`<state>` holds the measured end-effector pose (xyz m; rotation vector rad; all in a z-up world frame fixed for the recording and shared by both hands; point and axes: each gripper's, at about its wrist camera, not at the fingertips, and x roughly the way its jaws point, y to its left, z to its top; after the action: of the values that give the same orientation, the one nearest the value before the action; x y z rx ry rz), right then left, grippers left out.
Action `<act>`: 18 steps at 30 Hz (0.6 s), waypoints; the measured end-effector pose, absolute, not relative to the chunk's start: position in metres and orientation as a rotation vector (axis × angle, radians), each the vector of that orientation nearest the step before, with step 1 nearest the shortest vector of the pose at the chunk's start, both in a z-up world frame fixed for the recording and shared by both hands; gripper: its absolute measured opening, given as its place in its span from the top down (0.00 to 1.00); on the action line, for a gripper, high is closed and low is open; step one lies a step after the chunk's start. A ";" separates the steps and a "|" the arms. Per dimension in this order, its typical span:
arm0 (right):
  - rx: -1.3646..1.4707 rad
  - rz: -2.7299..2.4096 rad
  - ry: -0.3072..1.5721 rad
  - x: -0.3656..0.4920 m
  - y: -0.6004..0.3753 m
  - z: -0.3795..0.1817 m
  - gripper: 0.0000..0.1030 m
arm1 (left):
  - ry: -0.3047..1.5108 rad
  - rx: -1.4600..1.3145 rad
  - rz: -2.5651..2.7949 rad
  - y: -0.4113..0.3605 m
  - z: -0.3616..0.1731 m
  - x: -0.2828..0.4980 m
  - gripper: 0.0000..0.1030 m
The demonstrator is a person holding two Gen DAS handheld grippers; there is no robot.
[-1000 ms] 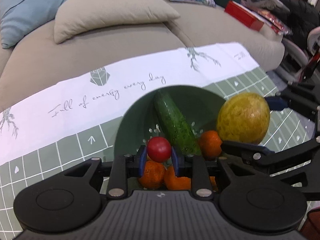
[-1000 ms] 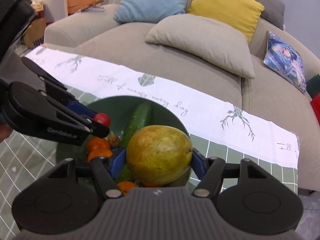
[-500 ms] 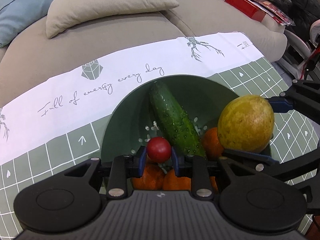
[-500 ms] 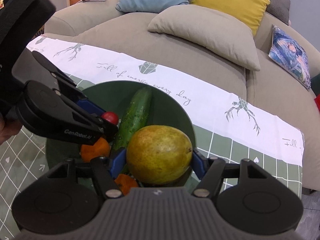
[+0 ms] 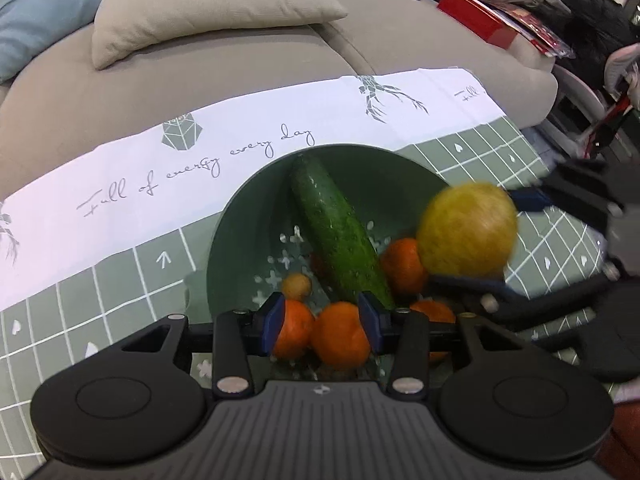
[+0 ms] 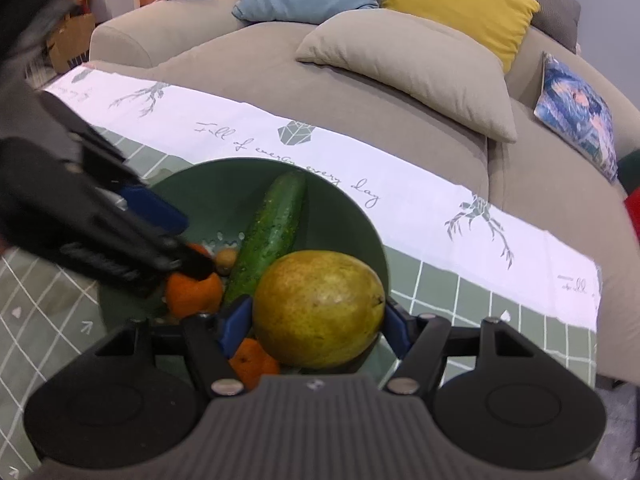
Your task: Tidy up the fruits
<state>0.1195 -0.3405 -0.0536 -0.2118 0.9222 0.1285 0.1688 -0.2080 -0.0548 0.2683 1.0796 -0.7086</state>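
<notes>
The left gripper (image 5: 326,316) is opening with nothing gripped, tangerines (image 5: 340,340) below; the right gripper (image 6: 316,316) clamps the pear (image 6: 318,308) over the green bowl (image 6: 360,232). Lower it beside the cucumber (image 6: 272,236), then release gently

The pear (image 5: 467,229) is smeared by motion in the left view. The cucumber (image 5: 338,236) hides something reddish — too little shows to name it. The left gripper (image 6: 176,240) — blurred — covers one orange (image 6: 194,292).
</notes>
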 end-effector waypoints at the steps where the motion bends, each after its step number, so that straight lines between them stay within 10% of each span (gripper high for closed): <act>1: -0.222 0.130 0.928 0.123 -0.340 -0.055 0.37 | 1.066 0.277 -0.700 -0.206 -0.052 0.166 0.51; 18: -0.307 0.153 0.989 0.157 -0.333 -0.074 0.37 | 1.026 0.222 -0.646 -0.175 -0.032 0.160 0.51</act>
<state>0.1565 -0.3330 -0.0741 -0.3070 0.9892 0.1534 0.1603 -0.1748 -0.0323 0.2217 1.0263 -0.6462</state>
